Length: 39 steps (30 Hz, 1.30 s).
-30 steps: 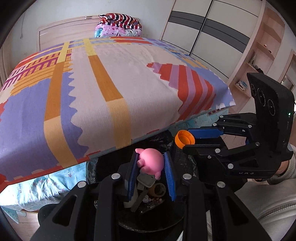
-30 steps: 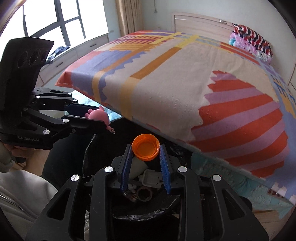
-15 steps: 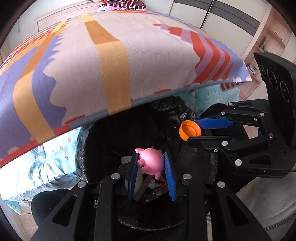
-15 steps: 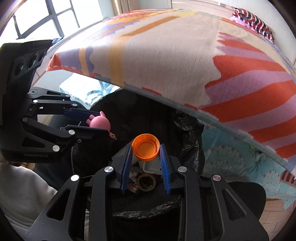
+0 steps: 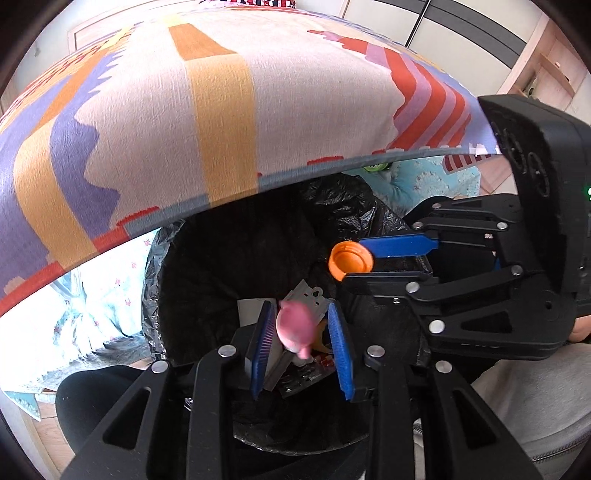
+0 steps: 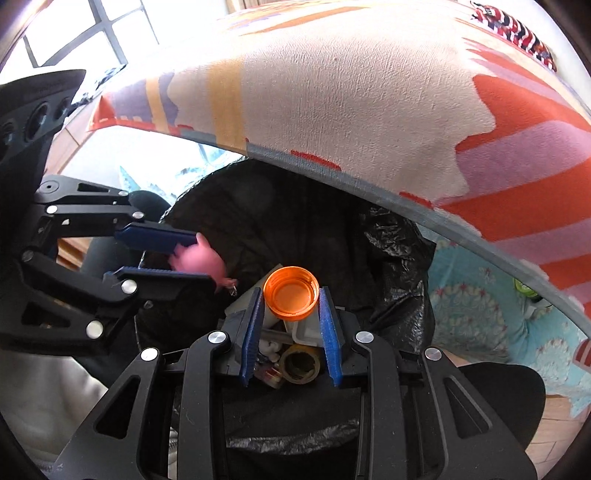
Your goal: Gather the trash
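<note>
A black-lined trash bin [image 5: 229,266] stands by the bed and also shows in the right wrist view [image 6: 391,258]. My left gripper [image 5: 300,317] is over the bin with its jaws spread; a blurred pink pig toy [image 5: 295,326] is loose between them, dropping, and shows too in the right wrist view [image 6: 201,260]. My right gripper [image 6: 291,299] is shut on an orange bottle cap [image 6: 291,293], held over the bin; the cap also shows in the left wrist view [image 5: 350,260]. The bin holds a tape roll [image 6: 300,363] and white plastic pieces [image 6: 306,332].
The bed with a patterned cover [image 5: 184,110] overhangs the bin's far side. A blue floral sheet [image 6: 480,317] hangs below the cover. Wardrobe doors [image 5: 461,29] and wooden shelves [image 5: 546,70] stand at the back right. The person's grey sleeve [image 5: 532,406] is at lower right.
Both grippers tilted down over the bin. The left jaws have opened and the pink pig toy has slipped loose, now blurred and falling. The right gripper still holds the cap.
</note>
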{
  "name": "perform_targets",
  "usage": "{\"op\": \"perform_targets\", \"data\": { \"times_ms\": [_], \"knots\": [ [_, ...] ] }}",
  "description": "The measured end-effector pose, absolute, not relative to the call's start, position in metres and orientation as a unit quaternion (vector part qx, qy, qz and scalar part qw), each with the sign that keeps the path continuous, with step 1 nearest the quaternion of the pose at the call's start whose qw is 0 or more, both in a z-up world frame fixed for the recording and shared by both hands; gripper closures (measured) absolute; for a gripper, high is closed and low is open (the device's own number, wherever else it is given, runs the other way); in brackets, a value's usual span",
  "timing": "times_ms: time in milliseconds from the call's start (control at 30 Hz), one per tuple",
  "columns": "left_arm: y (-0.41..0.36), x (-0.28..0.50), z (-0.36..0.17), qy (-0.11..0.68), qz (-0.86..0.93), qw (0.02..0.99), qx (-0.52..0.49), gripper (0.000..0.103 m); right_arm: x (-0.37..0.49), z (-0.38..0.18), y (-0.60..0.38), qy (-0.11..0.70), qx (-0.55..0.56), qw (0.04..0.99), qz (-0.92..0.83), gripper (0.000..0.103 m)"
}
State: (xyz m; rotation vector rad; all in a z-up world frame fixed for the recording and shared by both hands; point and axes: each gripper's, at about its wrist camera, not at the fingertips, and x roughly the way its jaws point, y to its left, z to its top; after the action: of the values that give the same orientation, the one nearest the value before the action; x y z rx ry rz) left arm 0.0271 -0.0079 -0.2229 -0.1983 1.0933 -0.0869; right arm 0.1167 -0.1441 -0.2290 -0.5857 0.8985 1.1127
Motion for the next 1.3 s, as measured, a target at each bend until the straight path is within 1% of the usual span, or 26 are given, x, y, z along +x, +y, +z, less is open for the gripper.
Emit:
{"op": "perform_targets", "data": {
  "times_ms": [33, 67, 100, 400, 500, 533, 600, 633, 700, 733, 800, 833, 967, 1033, 1167, 1300],
  "knots": [
    [-0.008, 0.027, -0.222, 0.517, -0.041, 0.850, -0.095, 0.062, 0.116, -0.229, -0.144, 0.406, -0.264, 0.716, 0.503, 0.070],
    [-0.007, 0.026, -0.220, 0.513, -0.040, 0.852, -0.095, 0.051, 0.117, -0.228, -0.145, 0.404, -0.262, 0.717, 0.504, 0.064],
    [-0.006, 0.025, -0.218, 0.508, -0.040, 0.855, -0.096, 0.050, 0.117, -0.227, -0.146, 0.402, -0.262, 0.718, 0.505, 0.062],
    [-0.004, 0.018, -0.200, 0.492, -0.044, 0.863, -0.104, 0.050, 0.115, -0.214, -0.155, 0.403, -0.255, 0.715, 0.512, 0.062],
    [-0.004, 0.013, -0.191, 0.485, -0.047, 0.867, -0.108, 0.050, 0.111, -0.204, -0.160, 0.400, -0.262, 0.710, 0.516, 0.057],
    [-0.005, 0.012, -0.187, 0.482, -0.047, 0.868, -0.107, 0.050, 0.109, -0.200, -0.162, 0.397, -0.265, 0.710, 0.518, 0.054],
    [-0.006, 0.009, -0.179, 0.475, -0.046, 0.873, -0.105, 0.037, 0.105, -0.192, -0.167, 0.392, -0.268, 0.709, 0.521, 0.049],
    [-0.007, 0.008, -0.176, 0.470, -0.046, 0.876, -0.104, 0.035, 0.103, -0.188, -0.169, 0.391, -0.267, 0.708, 0.524, 0.045],
    [-0.009, 0.005, -0.169, 0.463, -0.052, 0.879, -0.103, 0.032, 0.102, -0.181, -0.175, 0.393, -0.264, 0.702, 0.532, 0.044],
    [-0.010, 0.004, -0.167, 0.461, -0.055, 0.879, -0.105, 0.030, 0.101, -0.178, -0.178, 0.393, -0.262, 0.701, 0.534, 0.041],
    [-0.013, 0.001, -0.160, 0.454, -0.060, 0.883, -0.105, 0.023, 0.098, -0.170, -0.184, 0.390, -0.259, 0.702, 0.537, 0.034],
    [-0.014, -0.001, -0.157, 0.451, -0.062, 0.884, -0.104, 0.023, 0.097, -0.167, -0.187, 0.393, -0.258, 0.699, 0.539, 0.029],
    [-0.014, -0.008, -0.145, 0.439, -0.070, 0.889, -0.112, 0.018, 0.091, -0.155, -0.194, 0.396, -0.253, 0.693, 0.547, 0.020],
    [-0.015, -0.013, -0.140, 0.436, -0.068, 0.890, -0.114, 0.017, 0.088, -0.151, -0.196, 0.393, -0.254, 0.695, 0.546, 0.018],
    [-0.018, -0.020, -0.130, 0.430, -0.058, 0.895, -0.102, 0.009, 0.084, -0.145, -0.197, 0.391, -0.257, 0.694, 0.548, 0.017],
    [-0.017, -0.027, -0.120, 0.420, -0.054, 0.900, -0.099, 0.008, 0.079, -0.137, -0.199, 0.385, -0.261, 0.693, 0.551, 0.017]
  ]
}}
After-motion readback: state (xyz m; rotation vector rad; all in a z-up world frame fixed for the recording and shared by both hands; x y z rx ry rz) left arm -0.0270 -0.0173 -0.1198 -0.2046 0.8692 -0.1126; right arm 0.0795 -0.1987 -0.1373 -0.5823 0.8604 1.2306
